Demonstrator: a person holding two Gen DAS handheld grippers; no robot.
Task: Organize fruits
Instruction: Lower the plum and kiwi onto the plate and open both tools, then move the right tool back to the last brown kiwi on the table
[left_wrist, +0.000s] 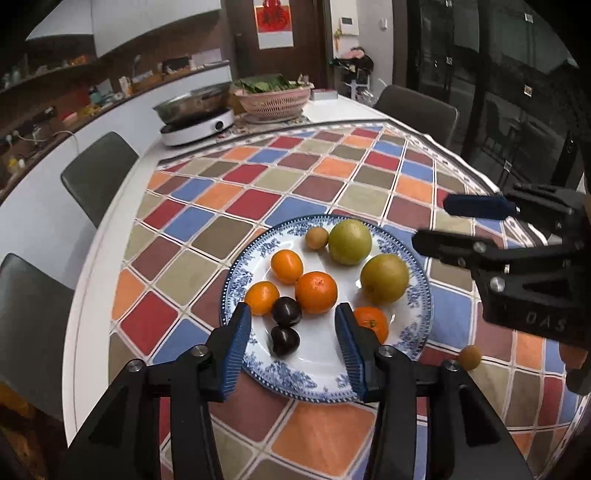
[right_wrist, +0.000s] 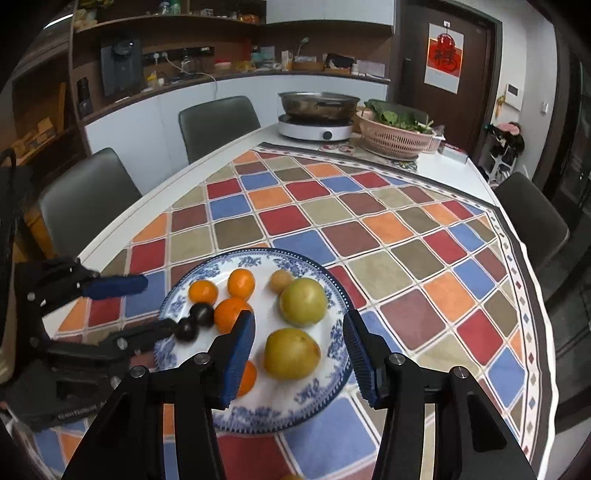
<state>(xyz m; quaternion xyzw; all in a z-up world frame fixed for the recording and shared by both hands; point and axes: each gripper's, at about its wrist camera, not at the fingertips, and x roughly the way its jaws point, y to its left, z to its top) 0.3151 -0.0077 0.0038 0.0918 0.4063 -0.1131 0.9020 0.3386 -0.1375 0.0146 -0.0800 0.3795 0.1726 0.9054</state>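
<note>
A blue-and-white plate sits on the checkered tablecloth. It holds two green-yellow apples, several oranges, two dark plums and a small tan fruit. Another small tan fruit lies on the cloth right of the plate. My left gripper is open over the plate's near side, around the plums. My right gripper is open and empty above the near apple.
At the table's far end stand an induction cooker with a steel pot and a pink basket of greens. Grey chairs ring the table. The white table edge runs along the left.
</note>
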